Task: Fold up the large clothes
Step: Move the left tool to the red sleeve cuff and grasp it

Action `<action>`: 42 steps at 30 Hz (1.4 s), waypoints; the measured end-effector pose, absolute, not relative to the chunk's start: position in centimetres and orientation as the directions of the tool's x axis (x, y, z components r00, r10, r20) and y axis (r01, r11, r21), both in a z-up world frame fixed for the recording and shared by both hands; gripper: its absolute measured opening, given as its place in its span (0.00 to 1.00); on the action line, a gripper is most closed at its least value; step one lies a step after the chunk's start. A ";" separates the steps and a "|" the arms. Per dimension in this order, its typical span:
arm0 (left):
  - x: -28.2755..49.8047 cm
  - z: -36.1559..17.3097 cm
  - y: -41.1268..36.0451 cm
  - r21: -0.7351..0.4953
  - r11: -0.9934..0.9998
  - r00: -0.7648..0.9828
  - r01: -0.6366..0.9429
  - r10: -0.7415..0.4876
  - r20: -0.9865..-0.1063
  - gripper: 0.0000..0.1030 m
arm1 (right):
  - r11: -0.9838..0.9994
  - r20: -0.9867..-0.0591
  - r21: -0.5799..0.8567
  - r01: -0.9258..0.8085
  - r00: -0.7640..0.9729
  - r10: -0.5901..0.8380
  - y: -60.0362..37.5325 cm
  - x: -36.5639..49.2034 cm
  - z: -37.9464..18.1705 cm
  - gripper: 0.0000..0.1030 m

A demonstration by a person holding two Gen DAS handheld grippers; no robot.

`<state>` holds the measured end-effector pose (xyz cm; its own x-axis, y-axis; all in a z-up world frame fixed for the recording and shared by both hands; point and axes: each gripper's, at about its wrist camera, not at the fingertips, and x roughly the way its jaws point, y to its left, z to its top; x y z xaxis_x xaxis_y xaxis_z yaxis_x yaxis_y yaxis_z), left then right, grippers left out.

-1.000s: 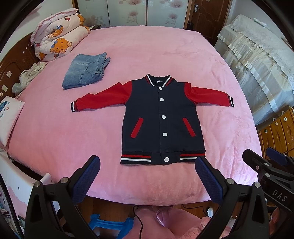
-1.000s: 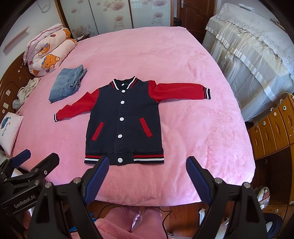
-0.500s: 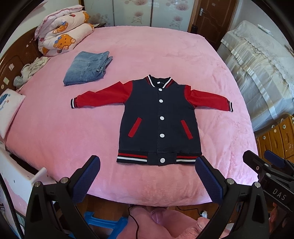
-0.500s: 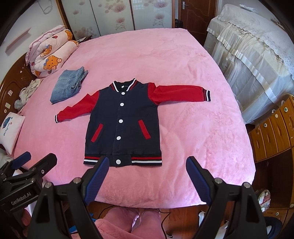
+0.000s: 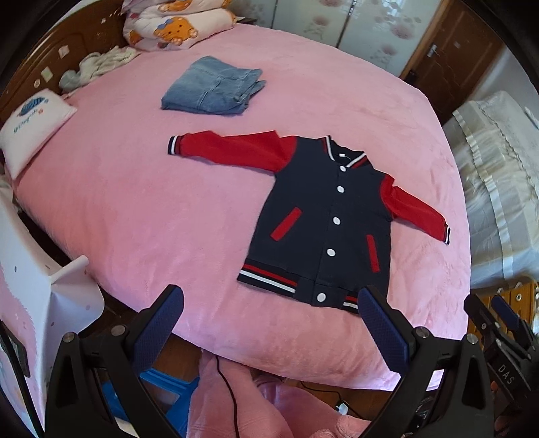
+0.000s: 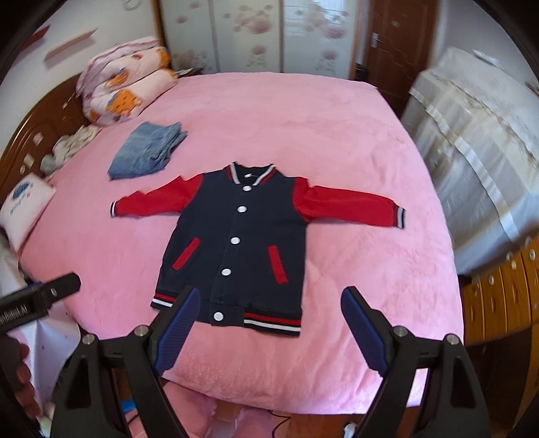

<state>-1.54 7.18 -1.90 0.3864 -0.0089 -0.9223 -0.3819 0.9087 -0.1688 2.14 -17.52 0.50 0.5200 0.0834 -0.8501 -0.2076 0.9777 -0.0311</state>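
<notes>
Navy-and-red varsity jacket [image 6: 235, 242] lay flat, buttoned, on the pink bed [image 6: 337, 134], soft and limp, best pinched at a cuff [image 6: 399, 217]; both left tongs [image 5: 269, 323] and right tongs [image 6: 269, 316] gaped apart, empty.

A pink bed [image 6: 303, 128] fills the room. Folded jeans [image 5: 212, 87] lie towards its head, near a rolled quilt with bear prints [image 5: 175, 23] and a white pillow [image 5: 32, 124] by the wooden headboard [image 6: 37, 134]. A covered sofa [image 6: 478, 141] stands alongside, with a wooden door [image 6: 394, 43] behind.
</notes>
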 end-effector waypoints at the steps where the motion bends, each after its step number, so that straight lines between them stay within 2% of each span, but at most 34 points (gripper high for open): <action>1: -1.4 -2.2 7.8 -0.174 0.904 0.381 -0.391 -0.013 -0.924 0.99 | 0.975 -0.854 -0.033 -0.221 0.512 0.088 -16.8 2.4 0.1 0.84; 7: 0.3 -4.9 14.6 -0.219 0.865 0.333 -0.451 -0.064 -0.941 0.99 | 0.971 -0.890 -0.062 -0.233 0.453 0.052 -12.2 4.6 -2.3 0.84; 16: 6.3 -10.1 26.1 -0.340 0.826 0.281 -0.450 -0.230 -0.932 0.99 | 0.978 -0.927 -0.107 -0.179 0.374 -0.033 -2.5 9.7 -6.9 0.84; 23: 12.1 -17.1 33.2 -0.433 0.747 0.264 -0.504 -0.344 -0.901 0.99 | 0.966 -0.917 -0.168 -0.198 0.390 -0.079 5.0 13.5 -10.8 0.84; 29: 17.1 -23.6 36.5 -0.509 0.669 0.338 -0.542 -0.381 -0.860 0.98 | 0.979 -0.935 -0.098 -0.180 0.354 -0.028 8.9 16.0 -15.2 0.84; 36: 20.1 -29.3 39.3 -0.547 0.511 0.461 -0.663 -0.297 -0.836 0.95 | 0.996 -0.960 -0.005 -0.085 0.280 0.019 9.7 17.7 -20.2 0.84; 42: 22.5 -31.7 40.4 -0.535 0.448 0.497 -0.716 -0.210 -0.842 0.84 | 0.997 -0.969 0.023 -0.079 0.245 0.042 9.0 18.1 -21.7 0.84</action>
<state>22.45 40.36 -31.69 0.4972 -0.2099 -0.8418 -0.7164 0.4480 -0.5349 18.13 9.01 -21.67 0.2449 0.0418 -0.9686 -0.0794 0.9966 0.0229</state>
